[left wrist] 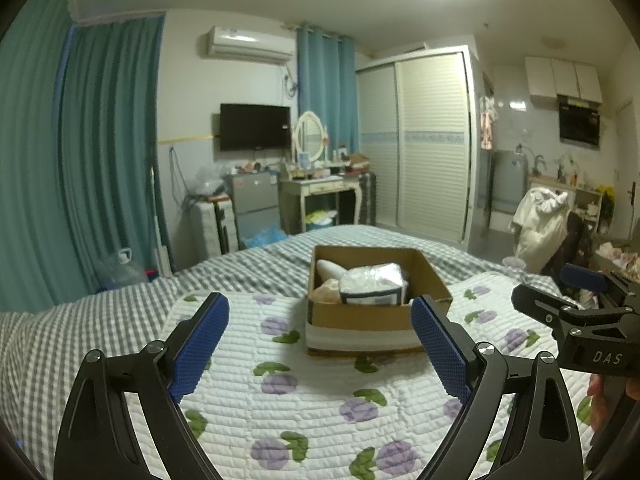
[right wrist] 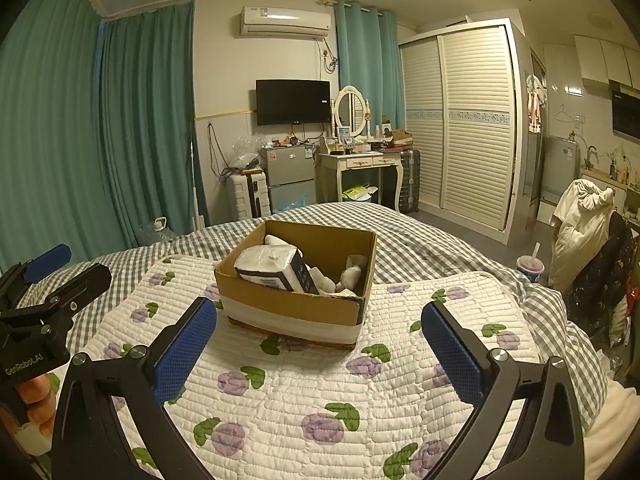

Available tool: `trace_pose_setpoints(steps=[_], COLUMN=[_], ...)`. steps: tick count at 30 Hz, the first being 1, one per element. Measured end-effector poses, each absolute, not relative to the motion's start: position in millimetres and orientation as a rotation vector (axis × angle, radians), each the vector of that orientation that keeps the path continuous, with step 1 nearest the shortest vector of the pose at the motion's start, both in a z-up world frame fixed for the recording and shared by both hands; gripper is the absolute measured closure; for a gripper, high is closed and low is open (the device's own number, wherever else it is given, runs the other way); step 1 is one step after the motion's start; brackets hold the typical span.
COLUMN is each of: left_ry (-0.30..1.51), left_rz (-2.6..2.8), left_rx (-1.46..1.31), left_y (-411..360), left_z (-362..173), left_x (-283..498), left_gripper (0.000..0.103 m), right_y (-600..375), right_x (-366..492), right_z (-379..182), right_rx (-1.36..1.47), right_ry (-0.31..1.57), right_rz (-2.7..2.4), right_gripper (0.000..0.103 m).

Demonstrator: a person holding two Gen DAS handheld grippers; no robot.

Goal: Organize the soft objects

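A cardboard box [left wrist: 360, 314] stands on a white quilt with purple flowers [left wrist: 304, 396]. It holds a wrapped white tissue pack [left wrist: 372, 282], a white soft thing [left wrist: 330, 268] and a peach soft thing [left wrist: 326, 294]. The box [right wrist: 296, 308] also shows in the right wrist view, with the tissue pack [right wrist: 276, 266] and white soft pieces [right wrist: 352, 276] inside. My left gripper [left wrist: 320, 320] is open and empty, just short of the box. My right gripper [right wrist: 320, 330] is open and empty, also just short of it. Each gripper shows at the edge of the other's view.
The quilt lies on a bed with a grey checked sheet [right wrist: 420, 236]. Beyond the bed stand a vanity desk [right wrist: 360, 168], a small fridge [right wrist: 286, 174], a white suitcase [right wrist: 246, 194] and a wardrobe [right wrist: 460, 120]. A chair with clothes [right wrist: 588, 232] and a cup [right wrist: 530, 266] are at the right.
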State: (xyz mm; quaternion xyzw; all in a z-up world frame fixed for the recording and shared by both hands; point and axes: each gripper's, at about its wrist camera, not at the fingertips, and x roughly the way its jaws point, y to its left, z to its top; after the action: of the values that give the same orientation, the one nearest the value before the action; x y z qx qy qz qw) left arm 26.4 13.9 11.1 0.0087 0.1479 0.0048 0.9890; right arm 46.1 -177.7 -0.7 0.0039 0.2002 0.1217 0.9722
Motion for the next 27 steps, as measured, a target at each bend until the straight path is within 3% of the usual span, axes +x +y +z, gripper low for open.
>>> trace_pose_setpoints(steps=[27], left_ry=[0.300], left_rz=[0.009], left_rx=[0.008], left_y=[14.1], left_z=[10.6], left_x=[27.3], left_gripper=[0.009], right_y=[-171.2], right_x=[48.0], right_z=[-4.3], right_rx=[0.011], right_ry=[0.424], right_rz=[0.250], right_gripper=[0.000])
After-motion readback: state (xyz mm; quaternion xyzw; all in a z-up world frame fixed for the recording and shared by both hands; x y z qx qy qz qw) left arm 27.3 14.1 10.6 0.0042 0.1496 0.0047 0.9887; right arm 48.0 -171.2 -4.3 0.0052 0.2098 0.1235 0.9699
